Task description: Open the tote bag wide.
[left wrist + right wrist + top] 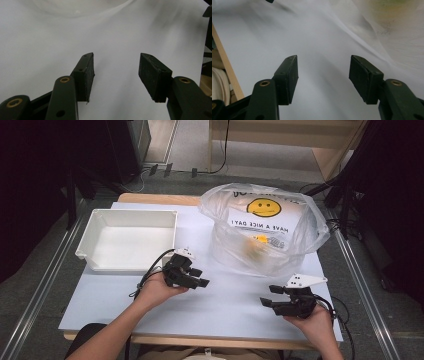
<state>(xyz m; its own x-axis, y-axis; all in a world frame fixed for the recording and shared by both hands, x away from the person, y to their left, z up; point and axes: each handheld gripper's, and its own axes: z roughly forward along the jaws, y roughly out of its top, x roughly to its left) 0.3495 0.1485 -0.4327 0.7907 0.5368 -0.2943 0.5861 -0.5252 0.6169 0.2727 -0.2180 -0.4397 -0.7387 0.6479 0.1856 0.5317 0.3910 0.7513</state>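
A clear plastic bag (265, 227) printed with a yellow smiley face stands open on the white table (115, 295) at the back right, with something yellow-orange (259, 240) inside it. My left gripper (200, 277) hovers near the table's middle and points right, toward the bag's near left corner. Its jaws stand open with nothing between them (116, 56). My right gripper (268, 295) sits near the front right and points left, in front of the bag. Its jaws are open and empty too (324, 58), and the bag's wrinkled film (392, 30) shows beyond them.
An empty white plastic bin (127, 237) stands at the back left of the table. The wooden table edge (225, 65) runs along the front. Metal rails (42, 285) flank both sides, and cables trail from each gripper.
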